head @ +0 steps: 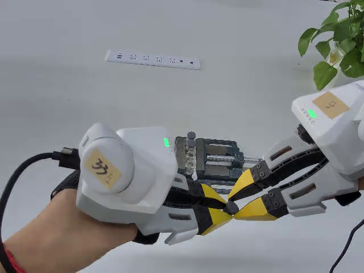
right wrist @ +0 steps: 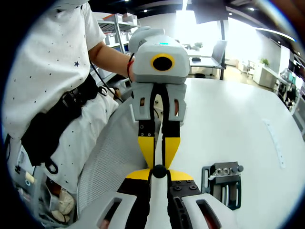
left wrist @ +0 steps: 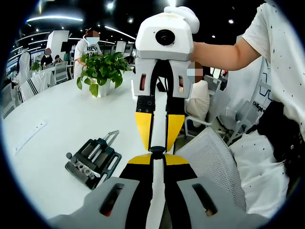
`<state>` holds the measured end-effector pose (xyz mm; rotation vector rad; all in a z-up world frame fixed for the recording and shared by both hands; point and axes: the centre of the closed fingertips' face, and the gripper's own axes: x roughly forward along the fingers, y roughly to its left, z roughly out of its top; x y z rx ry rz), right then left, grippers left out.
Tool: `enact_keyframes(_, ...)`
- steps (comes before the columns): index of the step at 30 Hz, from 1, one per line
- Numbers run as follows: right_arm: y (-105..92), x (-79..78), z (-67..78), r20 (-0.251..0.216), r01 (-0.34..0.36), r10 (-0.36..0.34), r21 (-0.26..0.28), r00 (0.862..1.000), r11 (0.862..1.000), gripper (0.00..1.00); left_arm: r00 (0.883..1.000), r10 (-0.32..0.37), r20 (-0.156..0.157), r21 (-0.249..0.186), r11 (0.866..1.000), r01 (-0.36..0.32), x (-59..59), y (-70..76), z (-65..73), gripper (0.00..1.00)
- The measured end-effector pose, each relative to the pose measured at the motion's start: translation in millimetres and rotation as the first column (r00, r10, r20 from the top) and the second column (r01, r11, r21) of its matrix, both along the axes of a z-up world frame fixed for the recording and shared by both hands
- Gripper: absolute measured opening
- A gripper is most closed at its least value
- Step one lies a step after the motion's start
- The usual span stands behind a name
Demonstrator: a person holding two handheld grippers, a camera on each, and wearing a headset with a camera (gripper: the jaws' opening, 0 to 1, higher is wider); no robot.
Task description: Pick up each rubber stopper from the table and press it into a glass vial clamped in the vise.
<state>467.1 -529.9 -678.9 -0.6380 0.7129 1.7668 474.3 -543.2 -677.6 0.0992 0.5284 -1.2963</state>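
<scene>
Head view: stopper (head: 230, 208) btwn L tool (head: 224, 209), R tool (head: 235, 206)

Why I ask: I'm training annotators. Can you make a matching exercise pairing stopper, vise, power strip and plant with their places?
Things:
1 stopper
2 vise
3 power strip
4 plant

Places:
A lying flat, far across the table
B top right corner of the head view
C between the tips of the left gripper and right gripper
D just behind the grippers, holding vials

Pairs: 1-C; 2-D; 3-A; 4-B
</scene>
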Motion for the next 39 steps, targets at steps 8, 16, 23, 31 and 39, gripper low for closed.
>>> enact_keyframes(8, 0.2, -0.1, 0.5, -0.005, -0.002, 0.002, 0.009, 1.000, 1.000, 0.08, 1.000, -0.007, -0.003, -0.002, 1.000, 0.007, -0.8, 0.1, 0.8, 0.04)
enact_keyframes(16, -0.4, -1.2, 0.7, -0.023, 0.001, -0.001, 0.019, 1.000, 1.000, 0.08, 1.000, -0.026, -0.002, 0.011, 1.000, 0.026, -2.6, -0.8, 1.1, 0.04)
enact_keyframes(23, -1.5, 0.7, 0.5, -0.025, 0.014, -0.013, 0.033, 1.000, 0.999, 0.07, 1.000, -0.029, -0.006, 0.013, 1.000, 0.029, -2.7, -1.2, 1.3, 0.04)
enact_keyframes(31, -0.7, 3.1, -0.3, -0.004, 0.018, -0.018, 0.034, 1.000, 0.999, 0.06, 1.000, -0.021, -0.015, 0.013, 1.000, 0.022, -0.2, -0.3, 0.3, 0.04)
enact_keyframes(39, -0.3, 7.6, 1.3, 0.020, 0.020, -0.021, 0.027, 1.000, 0.999, 0.06, 1.000, -0.009, -0.017, 0.002, 1.000, 0.009, 4.1, 1.1, 1.4, 0.04)
